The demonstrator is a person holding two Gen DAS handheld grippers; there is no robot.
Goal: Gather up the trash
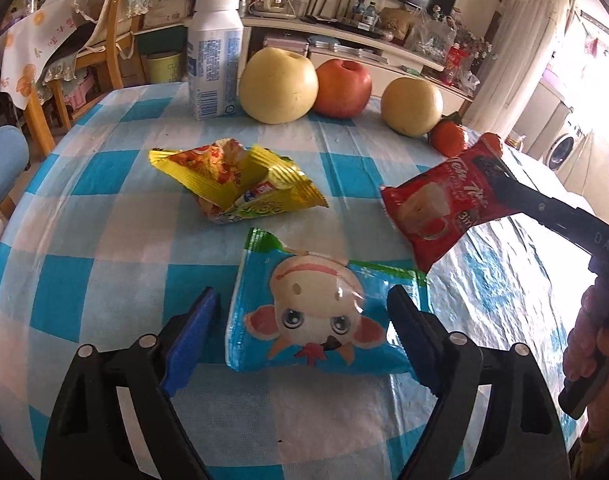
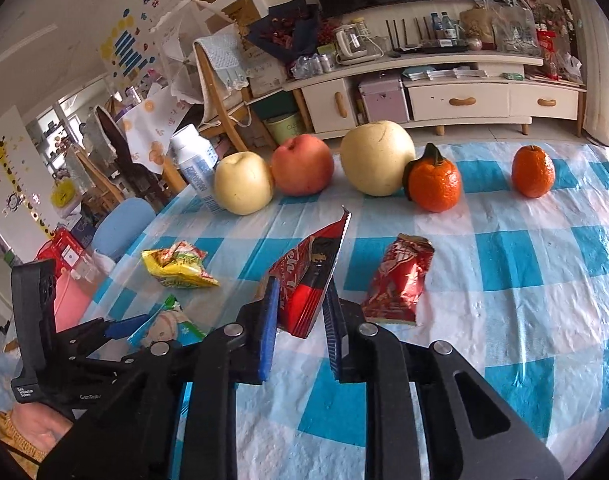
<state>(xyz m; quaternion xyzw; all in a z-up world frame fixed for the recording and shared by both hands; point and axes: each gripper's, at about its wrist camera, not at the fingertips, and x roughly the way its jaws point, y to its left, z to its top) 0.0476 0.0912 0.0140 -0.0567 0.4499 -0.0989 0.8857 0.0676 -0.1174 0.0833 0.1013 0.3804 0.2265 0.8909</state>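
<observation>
Crumpled red wrapper and second tangerine only in right-wrist view.

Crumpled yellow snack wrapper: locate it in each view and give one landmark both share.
Left wrist view: crumpled yellow snack wrapper lies centre-left on the checked cloth, beyond the blue cartoon wrapper.
Right wrist view: left of centre.
Shared landmark: the red apple.

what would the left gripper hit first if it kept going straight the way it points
Most likely the blue wrapper lying flat between the open fingers of the left gripper; just past it lies the yellow wrapper.
</observation>
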